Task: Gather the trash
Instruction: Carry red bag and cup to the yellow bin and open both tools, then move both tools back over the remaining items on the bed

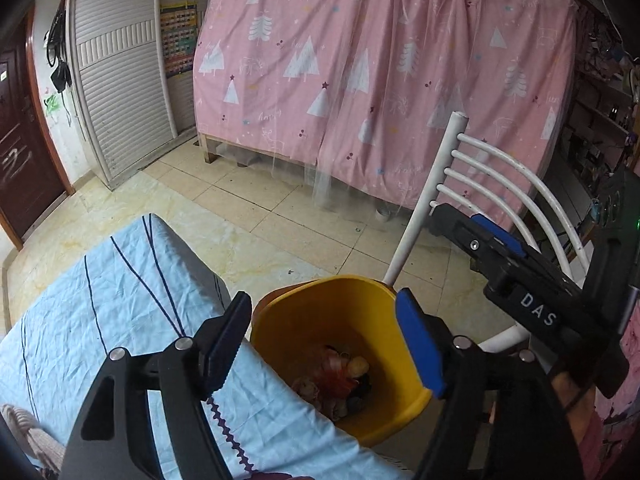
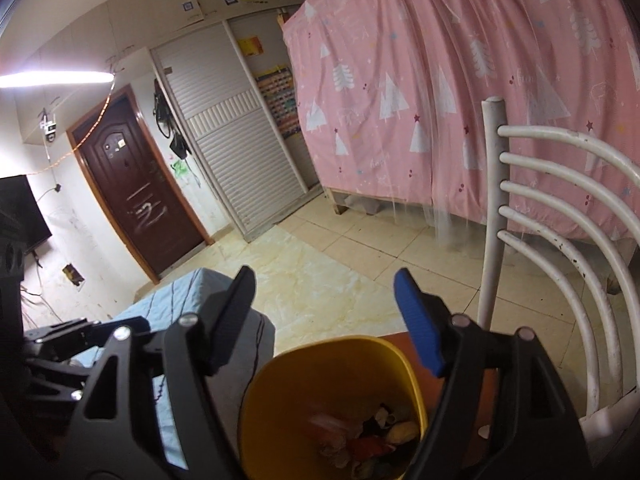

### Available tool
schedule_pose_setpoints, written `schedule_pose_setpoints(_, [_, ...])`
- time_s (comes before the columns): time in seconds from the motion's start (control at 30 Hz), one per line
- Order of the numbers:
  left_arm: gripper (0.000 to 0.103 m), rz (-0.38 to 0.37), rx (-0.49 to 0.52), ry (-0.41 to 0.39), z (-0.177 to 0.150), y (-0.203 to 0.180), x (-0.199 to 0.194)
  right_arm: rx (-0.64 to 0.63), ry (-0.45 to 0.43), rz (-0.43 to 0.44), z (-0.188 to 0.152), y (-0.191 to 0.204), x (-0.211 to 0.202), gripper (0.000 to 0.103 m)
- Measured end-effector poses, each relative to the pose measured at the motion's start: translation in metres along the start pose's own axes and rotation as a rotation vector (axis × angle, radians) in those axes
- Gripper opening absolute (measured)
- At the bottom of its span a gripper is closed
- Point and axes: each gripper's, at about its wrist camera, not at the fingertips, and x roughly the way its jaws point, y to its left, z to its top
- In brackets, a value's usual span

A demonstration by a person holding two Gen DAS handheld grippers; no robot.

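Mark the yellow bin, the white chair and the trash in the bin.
Yellow bin (image 1: 304,320): left wrist view, inner back wall.
White chair (image 2: 493,216): right wrist view, left upright post.
Trash (image 1: 340,380): left wrist view, middle of the pile at the bin's bottom.

White letters "DAS" stand on the right claw (image 1: 452,224); curtain (image 1: 380,80) script seems "happy".

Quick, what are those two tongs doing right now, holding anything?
Left tongs: open, empty, over the bin.
Right tongs: open, empty.

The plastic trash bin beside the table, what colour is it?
Yellow. The round plastic trash bin, already holding mixed scraps, shows best in the left wrist view.
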Motion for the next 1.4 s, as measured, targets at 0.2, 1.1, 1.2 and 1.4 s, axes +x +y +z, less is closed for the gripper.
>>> schedule_pose_setpoints(0.2, [0.066,0.013,-0.017,-0.020,-0.001,0.009,-0.015,0.027,0.019,0.052,0.000,0.005,0.000,0.069])
schedule_pose_setpoints(1.1, [0.068,0.191,-0.206,-0.144,-0.045,0.097,-0.121,-0.151,0.096,0.195,-0.013,0.116,0.014,0.080])
schedule_pose_setpoints(1.2, [0.068,0.228,-0.230,-0.145,-0.055,0.112,-0.131,-0.179,0.113,0.218,-0.018,0.134,0.017,0.080])
schedule_pose_setpoints(1.4, [0.069,0.282,-0.290,-0.153,-0.075,0.145,-0.150,-0.242,0.157,0.267,-0.033,0.177,0.026,0.081])
